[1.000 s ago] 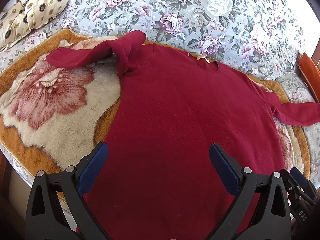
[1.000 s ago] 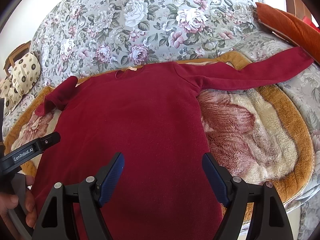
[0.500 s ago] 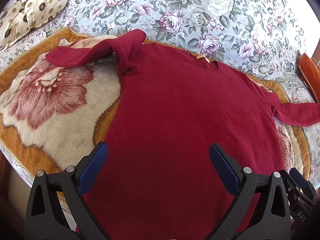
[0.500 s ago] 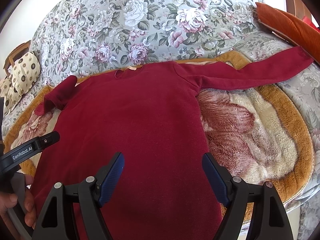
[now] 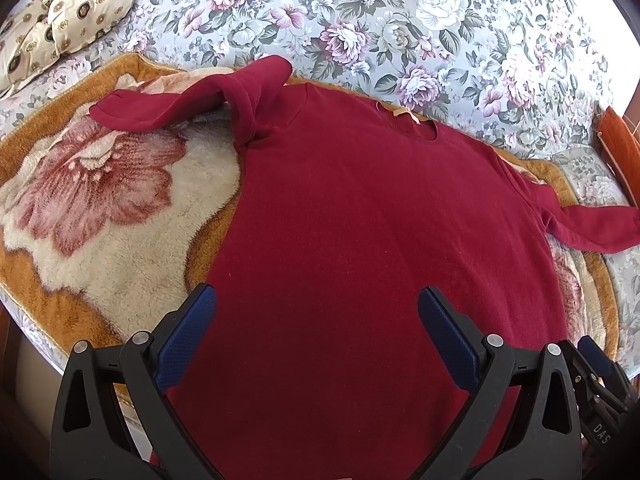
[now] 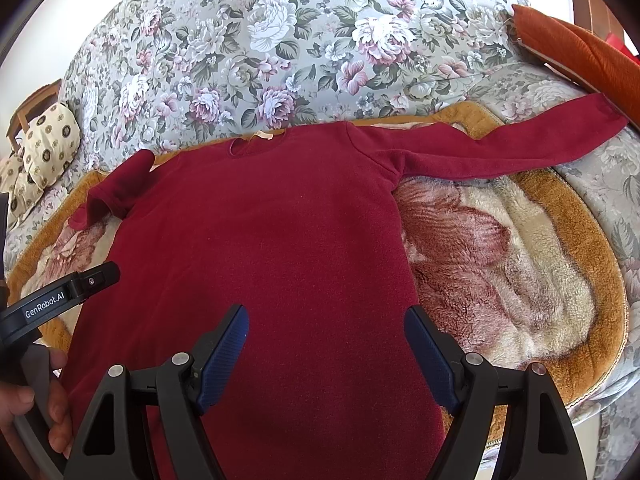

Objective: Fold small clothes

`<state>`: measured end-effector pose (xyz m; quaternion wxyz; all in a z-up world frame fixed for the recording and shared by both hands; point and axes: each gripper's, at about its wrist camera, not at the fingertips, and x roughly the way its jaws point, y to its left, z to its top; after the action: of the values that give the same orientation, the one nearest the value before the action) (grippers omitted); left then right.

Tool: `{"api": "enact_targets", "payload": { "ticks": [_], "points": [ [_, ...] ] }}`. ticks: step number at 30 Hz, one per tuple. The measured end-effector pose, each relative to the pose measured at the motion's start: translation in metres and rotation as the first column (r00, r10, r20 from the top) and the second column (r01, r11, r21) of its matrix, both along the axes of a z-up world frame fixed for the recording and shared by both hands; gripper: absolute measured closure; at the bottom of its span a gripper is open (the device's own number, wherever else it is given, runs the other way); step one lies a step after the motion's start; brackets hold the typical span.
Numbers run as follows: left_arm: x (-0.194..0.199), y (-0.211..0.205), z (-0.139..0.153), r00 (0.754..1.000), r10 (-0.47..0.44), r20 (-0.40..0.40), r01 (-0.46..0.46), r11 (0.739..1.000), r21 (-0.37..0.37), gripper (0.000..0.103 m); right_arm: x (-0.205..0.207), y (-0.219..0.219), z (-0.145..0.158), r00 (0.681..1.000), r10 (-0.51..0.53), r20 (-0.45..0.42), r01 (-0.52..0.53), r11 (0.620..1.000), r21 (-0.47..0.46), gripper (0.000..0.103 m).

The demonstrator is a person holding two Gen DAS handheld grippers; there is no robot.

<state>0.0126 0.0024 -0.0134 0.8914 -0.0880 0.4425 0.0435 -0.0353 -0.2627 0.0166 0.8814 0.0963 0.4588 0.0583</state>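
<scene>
Left gripper (image 5: 316,312): jaws apart, nothing held, hovering over the hem end of the red sweater (image 5: 360,240). Right gripper (image 6: 326,334): jaws likewise apart, empty, above the same hem end. Red sweater: lay flat on the plush blanket (image 5: 100,208), spread just beyond both grippers. One sleeve (image 5: 192,100) bunched and doubled over beside the shoulder; other sleeve (image 6: 500,144) stretched straight out. Beyond the sweater's collar: floral bedcover (image 6: 300,40); patterned cushion (image 5: 76,4) far off its bunched sleeve.

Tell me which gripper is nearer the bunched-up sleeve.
Left. The left gripper hovers over the shirt's lower body on the bunched sleeve side; the right gripper sits farther across, toward the straight sleeve.
</scene>
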Motion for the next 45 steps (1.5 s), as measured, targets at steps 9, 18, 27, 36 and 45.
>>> {"api": "enact_targets", "payload": {
  "ticks": [9,18,27,36,45],
  "points": [
    [0.0001,0.0022,-0.0007,1.000,0.001,-0.001,-0.001,1.000,-0.005,0.002,0.0003,-0.0003,0.0003,1.000,0.000,0.000,0.000,1.000,0.000,0.025],
    [0.0006,0.0037,-0.0001,1.000,0.001,-0.005,-0.001,1.000,-0.018,0.002,0.0004,0.0002,0.0003,1.000,0.000,0.001,0.000,1.000,0.001,0.025],
    [0.0009,0.0048,0.0004,1.000,0.000,-0.008,0.000,1.000,-0.025,0.002,0.0002,-0.0004,0.0000,1.000,0.000,0.001,0.000,1.000,0.001,0.025],
    [0.0009,0.0054,0.0004,1.000,0.000,-0.007,0.000,1.000,-0.027,0.002,0.0003,-0.0009,0.0000,1.000,0.000,0.000,0.000,1.000,0.002,0.025],
    [0.0006,0.0068,0.0012,1.000,0.002,-0.014,-0.002,0.999,-0.047,0.002,0.0003,-0.0013,0.0000,1.000,0.001,0.001,-0.001,1.000,0.003,0.025]
  ]
}}
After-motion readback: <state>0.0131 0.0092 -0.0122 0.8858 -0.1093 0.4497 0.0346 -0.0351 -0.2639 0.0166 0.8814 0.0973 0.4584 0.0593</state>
